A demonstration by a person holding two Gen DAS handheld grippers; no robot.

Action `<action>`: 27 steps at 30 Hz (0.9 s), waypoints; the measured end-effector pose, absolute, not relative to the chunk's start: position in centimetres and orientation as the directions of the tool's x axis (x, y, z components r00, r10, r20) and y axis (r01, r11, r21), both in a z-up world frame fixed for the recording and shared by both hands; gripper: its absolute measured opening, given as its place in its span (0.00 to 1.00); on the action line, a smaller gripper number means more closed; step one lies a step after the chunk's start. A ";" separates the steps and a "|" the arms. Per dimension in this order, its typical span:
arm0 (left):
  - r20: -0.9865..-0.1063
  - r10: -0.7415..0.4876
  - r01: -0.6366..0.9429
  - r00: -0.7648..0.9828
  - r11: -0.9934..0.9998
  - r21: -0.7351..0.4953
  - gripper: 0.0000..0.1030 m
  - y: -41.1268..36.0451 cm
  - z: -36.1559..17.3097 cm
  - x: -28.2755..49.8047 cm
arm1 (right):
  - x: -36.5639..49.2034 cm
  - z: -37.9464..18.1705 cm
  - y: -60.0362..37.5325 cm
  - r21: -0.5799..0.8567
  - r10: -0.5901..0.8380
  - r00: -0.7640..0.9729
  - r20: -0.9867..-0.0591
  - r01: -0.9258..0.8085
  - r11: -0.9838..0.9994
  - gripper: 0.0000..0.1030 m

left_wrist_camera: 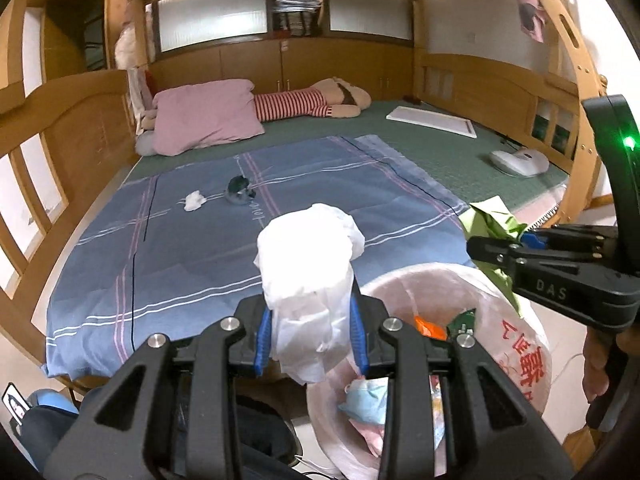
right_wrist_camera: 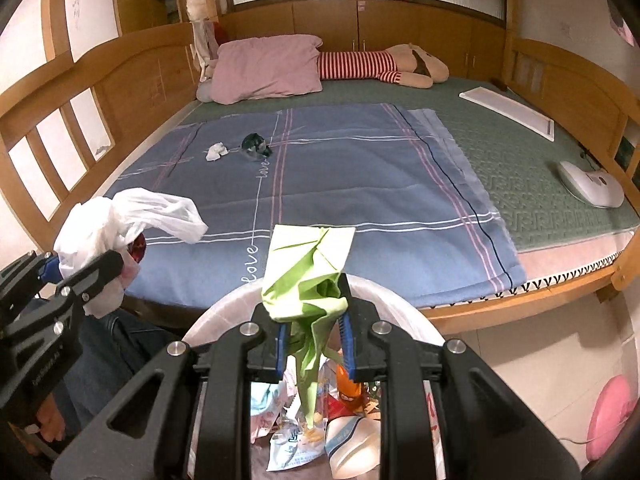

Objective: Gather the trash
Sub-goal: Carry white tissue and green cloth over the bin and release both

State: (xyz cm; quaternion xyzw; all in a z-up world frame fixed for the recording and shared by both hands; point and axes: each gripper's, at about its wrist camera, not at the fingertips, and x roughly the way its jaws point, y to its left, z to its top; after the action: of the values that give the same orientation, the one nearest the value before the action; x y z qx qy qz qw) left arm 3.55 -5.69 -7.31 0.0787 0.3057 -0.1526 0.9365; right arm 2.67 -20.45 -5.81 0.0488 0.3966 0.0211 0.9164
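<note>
My left gripper (left_wrist_camera: 311, 336) is shut on a crumpled white plastic bag (left_wrist_camera: 308, 264), held beside the left rim of the pink-lined trash bin (left_wrist_camera: 524, 344). It also shows in the right wrist view (right_wrist_camera: 68, 276) with the white bag (right_wrist_camera: 132, 216). My right gripper (right_wrist_camera: 314, 344) is shut on crumpled green paper (right_wrist_camera: 312, 264), held over the bin (right_wrist_camera: 224, 308), which holds several wrappers. The right gripper shows in the left wrist view (left_wrist_camera: 496, 248) with the green paper (left_wrist_camera: 490, 216). A white tissue wad (left_wrist_camera: 195, 200) (right_wrist_camera: 216, 152) and a dark crumpled wrapper (left_wrist_camera: 240, 192) (right_wrist_camera: 256, 146) lie on the blue sheet.
The bed has a blue checked sheet (right_wrist_camera: 360, 184), green mat (right_wrist_camera: 532, 176), pink pillow (right_wrist_camera: 268, 68), striped plush doll (right_wrist_camera: 380, 64), white board (right_wrist_camera: 508, 114) and a white device (right_wrist_camera: 592, 184). Wooden rails surround the bed. A pink cushion (right_wrist_camera: 612, 416) lies on the floor.
</note>
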 end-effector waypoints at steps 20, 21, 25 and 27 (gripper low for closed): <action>-0.621 -0.268 0.401 0.737 0.912 0.082 0.32 -8.3 -8.1 1.9 | 0.4 -6.6 -22.4 0.135 0.082 0.673 -0.735 0.027 0.991 0.21; -0.624 -0.271 0.404 0.733 0.911 0.079 0.32 -8.4 -8.1 1.9 | 0.4 -6.7 -22.4 0.137 0.083 0.673 -0.735 0.027 0.990 0.21; -0.641 -0.299 0.428 0.707 0.902 0.051 0.32 -8.5 -8.5 2.1 | 0.3 -6.8 -22.5 0.143 0.087 0.675 -0.733 0.029 0.989 0.21; -0.662 -0.347 0.458 0.664 0.889 -0.006 0.32 -8.4 -8.9 2.4 | 0.2 -6.8 -22.7 0.146 0.086 0.676 -0.732 0.033 0.989 0.21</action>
State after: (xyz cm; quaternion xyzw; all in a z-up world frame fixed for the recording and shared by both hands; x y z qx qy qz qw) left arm 2.42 -8.36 -8.87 0.0807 0.3448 -0.2217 0.9085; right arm 0.19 -22.66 -6.77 0.0738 0.4021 0.0144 0.9125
